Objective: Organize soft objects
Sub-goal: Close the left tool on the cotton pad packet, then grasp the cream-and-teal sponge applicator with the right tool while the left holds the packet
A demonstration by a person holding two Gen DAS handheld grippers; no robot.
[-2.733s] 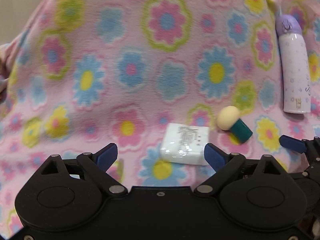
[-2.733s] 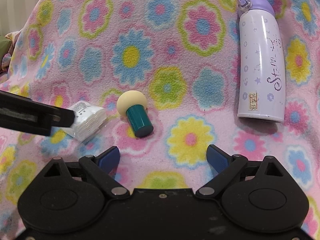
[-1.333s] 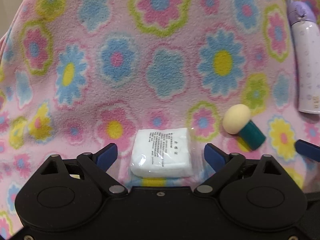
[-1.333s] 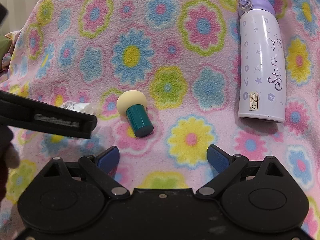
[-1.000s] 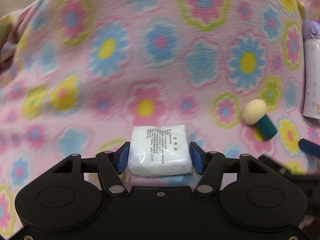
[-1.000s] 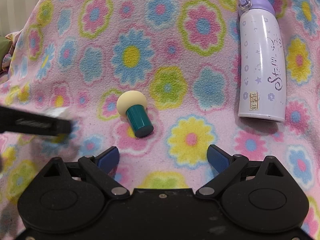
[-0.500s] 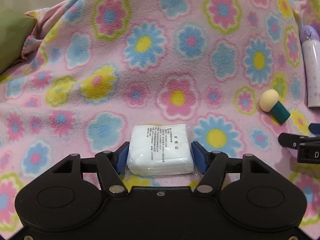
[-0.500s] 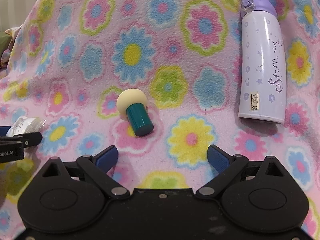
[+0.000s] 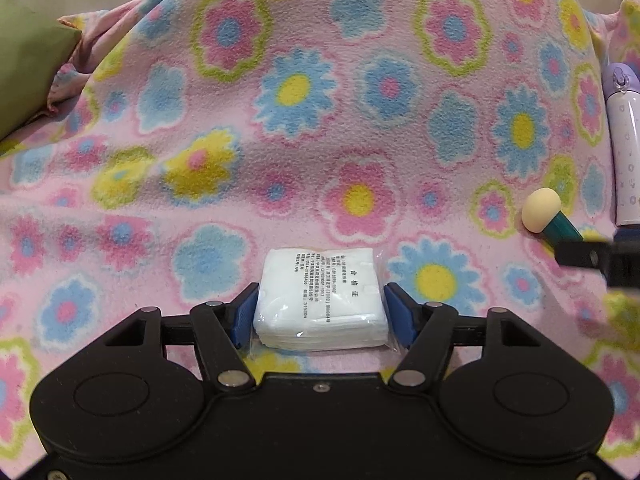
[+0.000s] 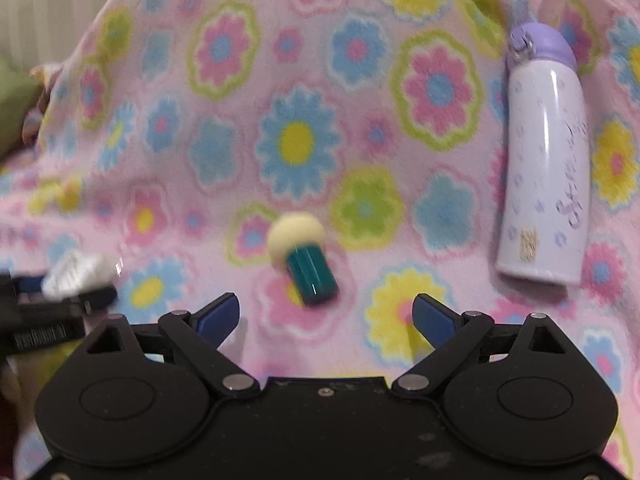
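Observation:
A white pack of gauze pads (image 9: 320, 288) in clear wrap lies low on the flowered blanket (image 9: 280, 160), between the fingers of my left gripper (image 9: 321, 316). Both blue pads touch its sides, so the gripper is shut on it, though the squeeze looks light. In the right wrist view the same pack (image 10: 76, 272) shows at the far left. A cream sponge puff on a teal handle (image 10: 300, 248) lies just ahead of my right gripper (image 10: 326, 314). That gripper's jaws stand wide and are closing a little, with nothing between them. This view is blurred.
A white bottle with a lilac cap (image 10: 544, 168) lies on the blanket to the right of the puff. A green cushion (image 9: 24, 64) shows past the blanket's left edge. One finger of my right gripper (image 9: 592, 258) reaches in at the right of the left wrist view.
My left gripper shut on the gauze pack, carried it left, away from the puff, and sank to the blanket. My right gripper has edged toward the puff, its left finger slightly inward.

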